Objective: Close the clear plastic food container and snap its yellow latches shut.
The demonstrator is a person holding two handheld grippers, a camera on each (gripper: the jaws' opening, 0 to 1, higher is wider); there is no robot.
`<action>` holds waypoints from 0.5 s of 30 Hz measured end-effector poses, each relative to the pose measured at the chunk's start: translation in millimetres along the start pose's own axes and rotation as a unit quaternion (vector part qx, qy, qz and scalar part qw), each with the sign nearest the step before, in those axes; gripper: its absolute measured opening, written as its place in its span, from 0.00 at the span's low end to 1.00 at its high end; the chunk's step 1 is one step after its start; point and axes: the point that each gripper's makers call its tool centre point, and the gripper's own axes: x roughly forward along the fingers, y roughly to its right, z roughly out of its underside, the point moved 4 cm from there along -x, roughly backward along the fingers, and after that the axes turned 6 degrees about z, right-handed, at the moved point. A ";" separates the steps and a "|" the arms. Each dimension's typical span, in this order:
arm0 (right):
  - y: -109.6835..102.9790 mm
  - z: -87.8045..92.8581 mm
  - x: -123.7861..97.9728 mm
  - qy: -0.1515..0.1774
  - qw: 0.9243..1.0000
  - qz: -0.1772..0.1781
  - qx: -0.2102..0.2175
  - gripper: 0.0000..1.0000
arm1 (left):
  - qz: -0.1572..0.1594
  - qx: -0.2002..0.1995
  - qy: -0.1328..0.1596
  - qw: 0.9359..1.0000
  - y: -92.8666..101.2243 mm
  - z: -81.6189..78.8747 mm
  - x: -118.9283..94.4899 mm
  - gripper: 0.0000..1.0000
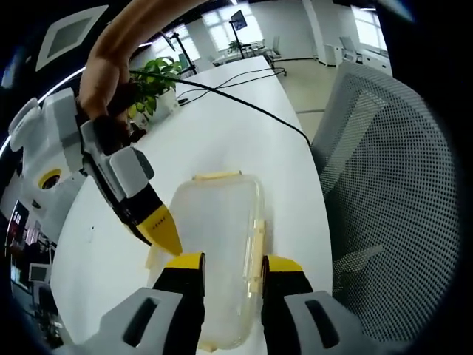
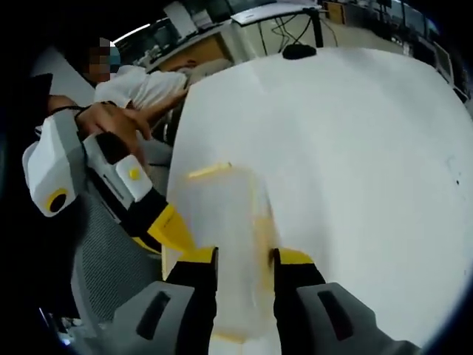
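The clear plastic container lies on the white table with its lid down. A yellow latch sits on its far end and another yellow latch on its right long side. My left gripper is open, its jaws straddling that right edge. My right gripper, held by a hand, touches the container's left edge with a yellow tip. In the right gripper view the container looks blurred. My right gripper stands open over its side latch, and the left gripper is at its left edge.
A grey mesh chair stands close to the table's right edge. A potted plant and a black cable lie farther along the table. In the right gripper view, a person sits beyond the table and a black object rests at the far end.
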 end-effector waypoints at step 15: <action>1.0 0.3 5.6 -0.052 0.998 -0.017 0.027 0.24 | 0.006 -0.002 0.004 1.000 -0.6 1.1 1.4 0.21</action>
